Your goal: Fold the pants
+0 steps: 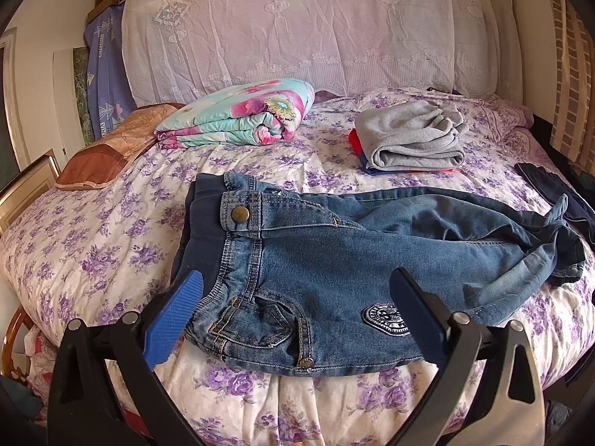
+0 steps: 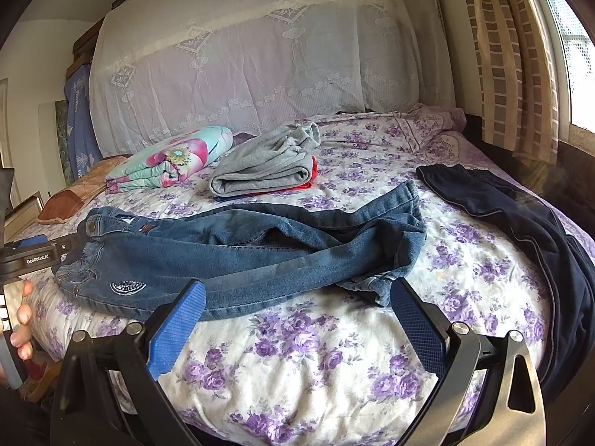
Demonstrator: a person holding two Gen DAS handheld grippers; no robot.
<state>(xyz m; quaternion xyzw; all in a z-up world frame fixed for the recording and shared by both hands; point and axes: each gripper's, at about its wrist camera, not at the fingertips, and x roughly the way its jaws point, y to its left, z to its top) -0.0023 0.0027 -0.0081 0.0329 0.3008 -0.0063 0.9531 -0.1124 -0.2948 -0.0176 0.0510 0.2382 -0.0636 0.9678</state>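
Note:
Small blue jeans (image 1: 334,252) lie flat on the floral bed, waistband to the left, legs running right and bunched at the cuffs. They also show in the right wrist view (image 2: 253,252). My left gripper (image 1: 297,290) is open, hovering just above the hip and pocket area, its jaws straddling the fabric. My right gripper (image 2: 297,297) is open, near the lower leg and cuffs (image 2: 375,286), holding nothing. The left gripper's body (image 2: 37,256) shows at the waistband in the right wrist view.
A folded grey garment (image 1: 412,141) on red and blue clothes lies behind the jeans. A folded floral quilt (image 1: 241,115) and brown pillow (image 1: 111,152) are at back left. Dark navy pants (image 2: 520,230) lie to the right. A lace-covered headboard (image 1: 297,26) stands behind.

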